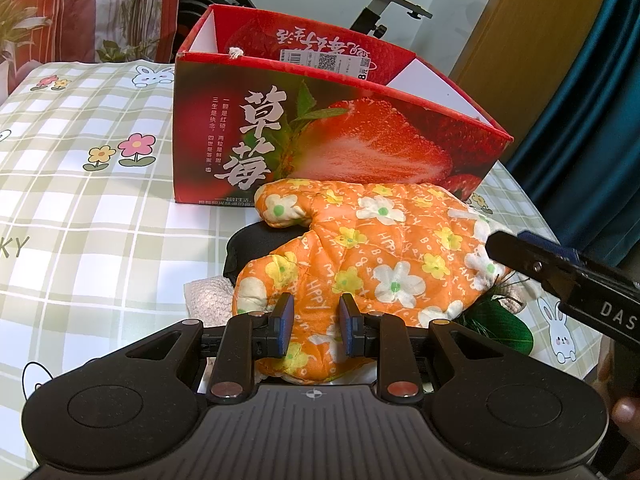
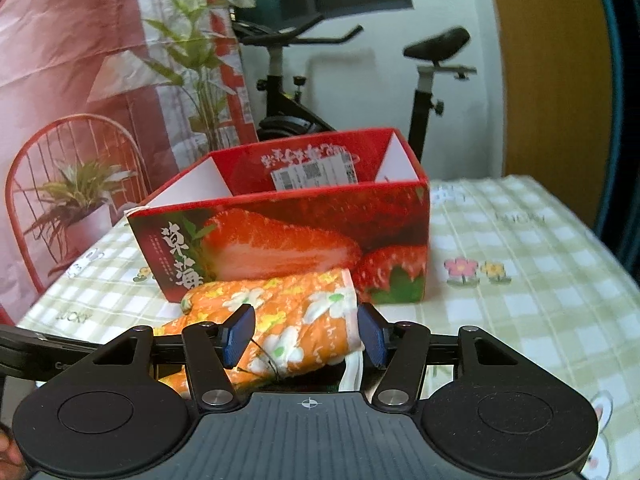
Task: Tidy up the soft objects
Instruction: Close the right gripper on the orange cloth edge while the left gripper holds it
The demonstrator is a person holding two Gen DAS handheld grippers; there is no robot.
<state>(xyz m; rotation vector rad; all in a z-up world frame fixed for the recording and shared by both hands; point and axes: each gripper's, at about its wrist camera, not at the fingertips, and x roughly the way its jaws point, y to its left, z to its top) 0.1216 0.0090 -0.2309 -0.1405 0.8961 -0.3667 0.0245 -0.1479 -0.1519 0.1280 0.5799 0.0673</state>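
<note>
An orange quilted oven mitt (image 1: pixel 372 252) with white and yellow flowers lies in front of the red strawberry box (image 1: pixel 320 140) on a small pile of soft things. My left gripper (image 1: pixel 317 326) is shut on the mitt's near edge, with fabric pinched between its blue pads. In the right wrist view the mitt's cuff (image 2: pixel 304 320), edged with white trim, sits between the pads of my right gripper (image 2: pixel 306 334), which stand wide and do not squeeze it. One of the right gripper's fingers (image 1: pixel 516 254) shows at the mitt's right end.
Under the mitt lie a black item (image 1: pixel 240 246), a cream knitted piece (image 1: pixel 208 300) and a green item (image 1: pixel 504 326). The box (image 2: pixel 300 240) is open-topped. The table has a checked cloth (image 1: pixel 92 208). An exercise bike (image 2: pixel 280 92) stands behind.
</note>
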